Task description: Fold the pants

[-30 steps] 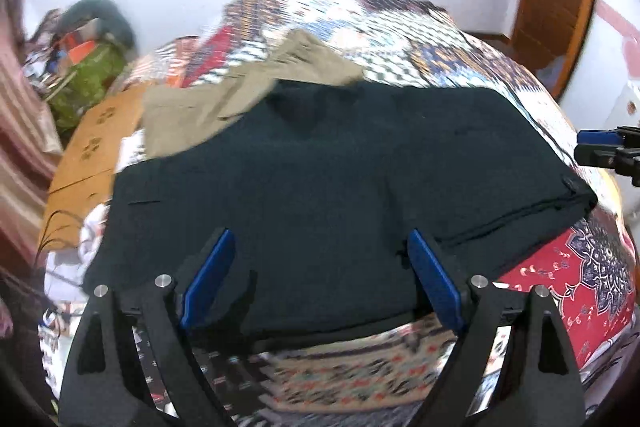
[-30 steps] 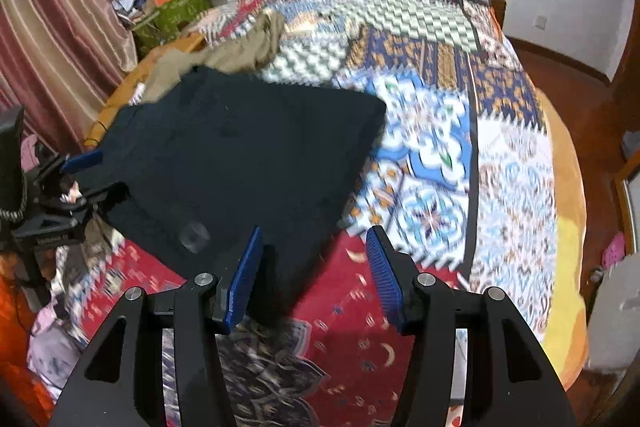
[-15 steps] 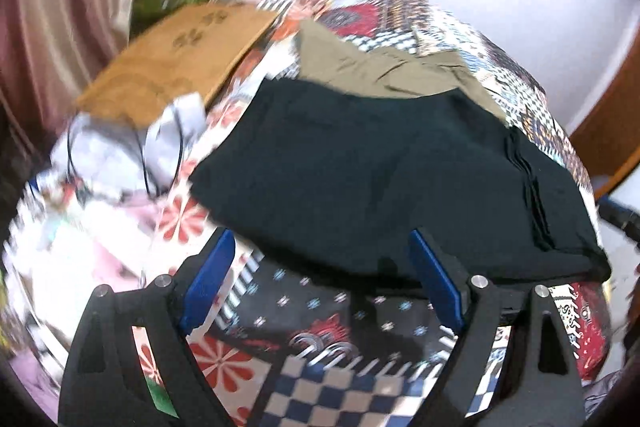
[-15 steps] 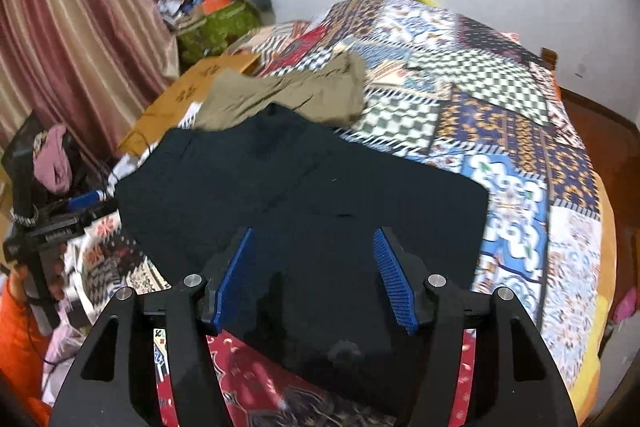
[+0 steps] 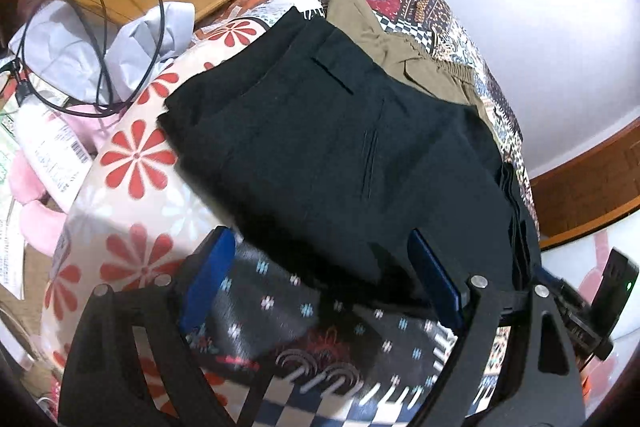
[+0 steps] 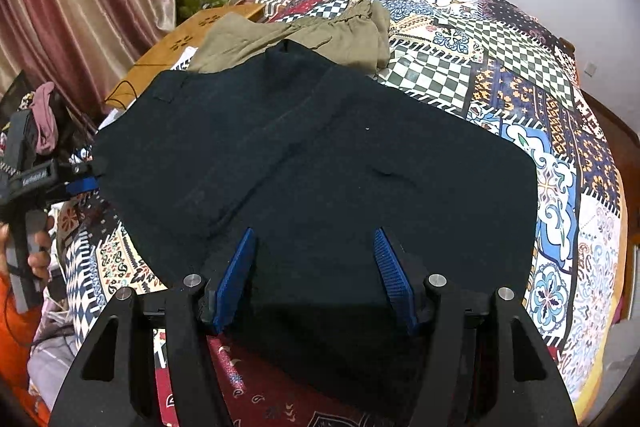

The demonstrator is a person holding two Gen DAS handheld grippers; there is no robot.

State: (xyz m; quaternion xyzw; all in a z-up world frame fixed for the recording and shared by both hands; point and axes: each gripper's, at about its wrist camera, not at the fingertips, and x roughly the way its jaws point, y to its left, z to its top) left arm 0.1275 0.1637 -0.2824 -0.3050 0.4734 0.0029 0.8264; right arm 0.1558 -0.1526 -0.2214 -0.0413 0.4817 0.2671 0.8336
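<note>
In the left wrist view, the black pants [image 5: 340, 155] are being shown folded on the patchwork bedspread [image 5: 256, 311], their near edge lying just ahead of the left gripper [image 5: 320, 283]. Its jaws are being held wide apart with only bedspread between them; nothing is being gripped. The pants' long axis is being seen running from upper left to lower right, with the stacked hems toward the right side. Olive pants [image 5: 400, 43] are being partly covered at the far edge.

In the right wrist view, the same black pants [image 6: 320, 155] are being spread directly below and ahead of the right gripper [image 6: 316, 267]. Its jaws are being held apart above the cloth, clamping nothing. The right gripper is being judged the nearer one, already over the fabric, while the left gripper [image 6: 80, 183] is being kept at the garment's left edge.
</note>
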